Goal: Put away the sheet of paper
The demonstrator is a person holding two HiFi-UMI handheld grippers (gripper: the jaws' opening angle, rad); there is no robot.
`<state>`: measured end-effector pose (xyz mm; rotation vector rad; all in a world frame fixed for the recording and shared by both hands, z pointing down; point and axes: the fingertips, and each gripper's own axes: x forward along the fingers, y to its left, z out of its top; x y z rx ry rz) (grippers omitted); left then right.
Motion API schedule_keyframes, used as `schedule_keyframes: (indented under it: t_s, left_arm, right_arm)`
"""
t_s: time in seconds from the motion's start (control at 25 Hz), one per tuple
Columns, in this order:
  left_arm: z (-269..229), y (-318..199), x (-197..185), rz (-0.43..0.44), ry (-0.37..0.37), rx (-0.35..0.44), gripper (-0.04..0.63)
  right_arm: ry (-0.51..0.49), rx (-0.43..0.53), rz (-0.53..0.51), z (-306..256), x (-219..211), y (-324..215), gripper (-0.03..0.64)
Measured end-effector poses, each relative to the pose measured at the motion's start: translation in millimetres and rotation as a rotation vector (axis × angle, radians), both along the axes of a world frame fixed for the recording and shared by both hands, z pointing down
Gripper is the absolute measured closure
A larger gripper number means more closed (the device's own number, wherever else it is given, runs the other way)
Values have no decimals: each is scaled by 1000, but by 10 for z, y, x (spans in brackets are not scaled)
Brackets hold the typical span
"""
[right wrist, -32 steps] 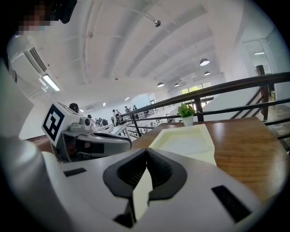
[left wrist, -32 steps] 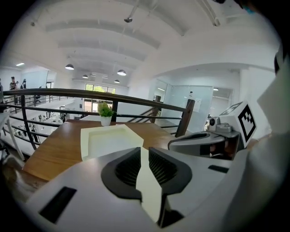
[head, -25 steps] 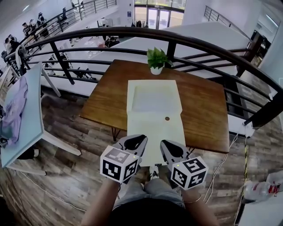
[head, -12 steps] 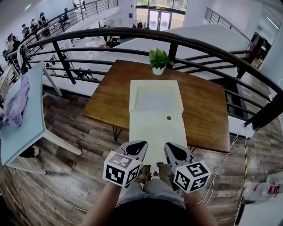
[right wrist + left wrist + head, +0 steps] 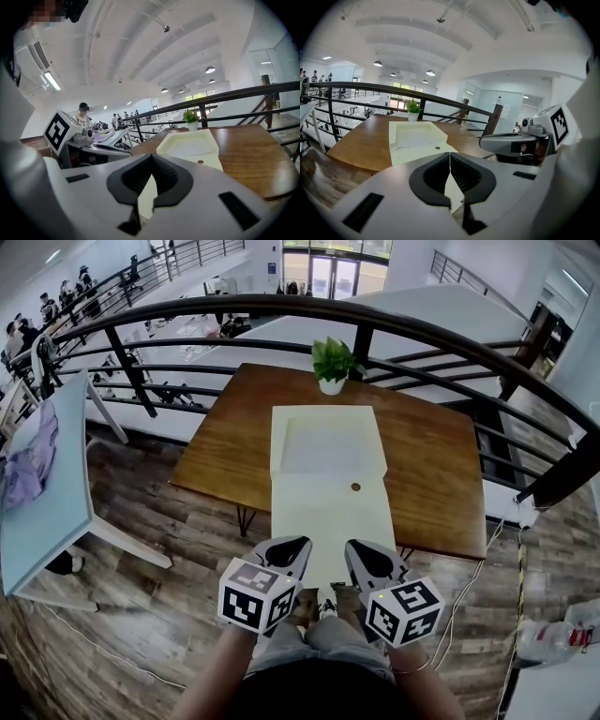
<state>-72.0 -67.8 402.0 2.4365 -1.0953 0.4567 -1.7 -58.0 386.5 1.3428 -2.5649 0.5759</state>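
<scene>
A white sheet of paper [image 5: 326,448] lies on the far half of a long cream envelope [image 5: 328,521] on the wooden table [image 5: 427,474]. The envelope's near flap hangs over the table's front edge, and a small brown clasp [image 5: 354,487] sits on it. My left gripper [image 5: 289,547] and right gripper [image 5: 367,559] hover side by side just before that flap. In the left gripper view the left gripper [image 5: 450,153] has its tips touching with nothing between them. The right gripper [image 5: 152,155] looks the same in its own view. Sheet [image 5: 419,138] and sheet [image 5: 190,143] lie ahead of both.
A potted plant [image 5: 333,362] stands at the table's far edge against a black curved railing [image 5: 281,310]. A light blue table [image 5: 47,493] with a purple cloth stands to the left. Cables [image 5: 520,568] run over the wooden floor at the right.
Both grippers have sunk slightly toward me. The envelope and the sheet lie as before.
</scene>
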Motion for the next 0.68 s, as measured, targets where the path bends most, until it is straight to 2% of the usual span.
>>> schedule_keyframes:
  t_s: [0.4,0.68]
  left_arm:
    - [-41,4,-31,-23,41,2,575]
    - [-8,70,-18,35,45,-20,577]
  right_arm:
    - [24,-26,-25,69,-22,7,591]
    - [22,-14,-42,55,-113,-7,591]
